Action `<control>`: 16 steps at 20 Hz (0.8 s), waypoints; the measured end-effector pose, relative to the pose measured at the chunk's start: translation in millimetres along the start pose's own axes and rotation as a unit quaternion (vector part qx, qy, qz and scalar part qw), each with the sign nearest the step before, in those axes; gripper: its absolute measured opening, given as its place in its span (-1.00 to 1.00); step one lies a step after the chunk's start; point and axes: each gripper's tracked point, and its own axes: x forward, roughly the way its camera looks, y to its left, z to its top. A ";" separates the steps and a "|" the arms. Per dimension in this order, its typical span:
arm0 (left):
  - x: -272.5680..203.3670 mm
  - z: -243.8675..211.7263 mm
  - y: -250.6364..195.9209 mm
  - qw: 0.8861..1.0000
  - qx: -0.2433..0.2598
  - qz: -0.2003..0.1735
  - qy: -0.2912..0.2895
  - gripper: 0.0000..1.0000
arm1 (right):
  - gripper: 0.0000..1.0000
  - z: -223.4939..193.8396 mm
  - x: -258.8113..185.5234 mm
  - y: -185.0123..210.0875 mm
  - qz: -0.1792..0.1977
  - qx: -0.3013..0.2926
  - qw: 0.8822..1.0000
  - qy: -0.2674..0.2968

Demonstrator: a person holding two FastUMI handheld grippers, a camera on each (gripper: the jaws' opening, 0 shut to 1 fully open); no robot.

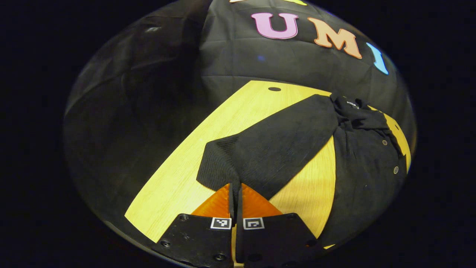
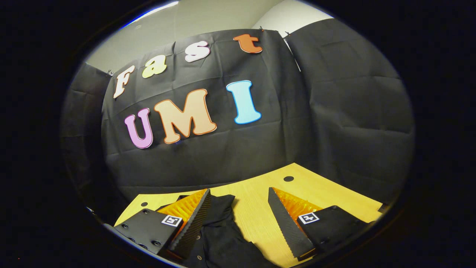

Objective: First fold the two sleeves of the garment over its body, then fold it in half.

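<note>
A black garment (image 1: 357,163) lies on a yellow wood-grain bench (image 1: 178,186) with black cloth walls behind. The left gripper (image 1: 237,191) has its jaws pinching a sleeve (image 1: 267,149). The right gripper (image 2: 238,208) hovers, jaws spread, above the bench.

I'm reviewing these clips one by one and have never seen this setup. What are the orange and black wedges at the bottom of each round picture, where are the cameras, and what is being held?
Those wedges are the two fingers of a hand-held gripper; a person carries one in each hand. A fisheye camera rides on each and looks forward along its fingers.

In the left gripper view, the left gripper is closed, its fingers pinching the cuff end of a black sleeve. The sleeve stretches from the black garment, which lies on a yellow wooden table.

In the right gripper view, the right gripper is open, with nothing between its fingers. It hovers above the table, with part of the garment below its left finger.

Neither sleeve lies folded over the body yet.
</note>
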 end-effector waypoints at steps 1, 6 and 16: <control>0.5 2.5 -1.4 1.000 0.004 -0.005 0.004 -1.00 | 0.94 -2.0 -2.4 -0.8 -0.003 0.006 1.000 -0.002; -3.1 16.8 -7.4 0.998 -0.045 -0.036 0.019 -1.00 | 0.94 -13.4 -9.7 -4.3 -0.010 0.016 1.000 0.004; -30.5 157.2 -88.9 0.989 -0.039 -0.096 -0.106 -1.00 | 0.94 -0.1 -11.3 -38.5 -0.016 0.014 1.000 0.005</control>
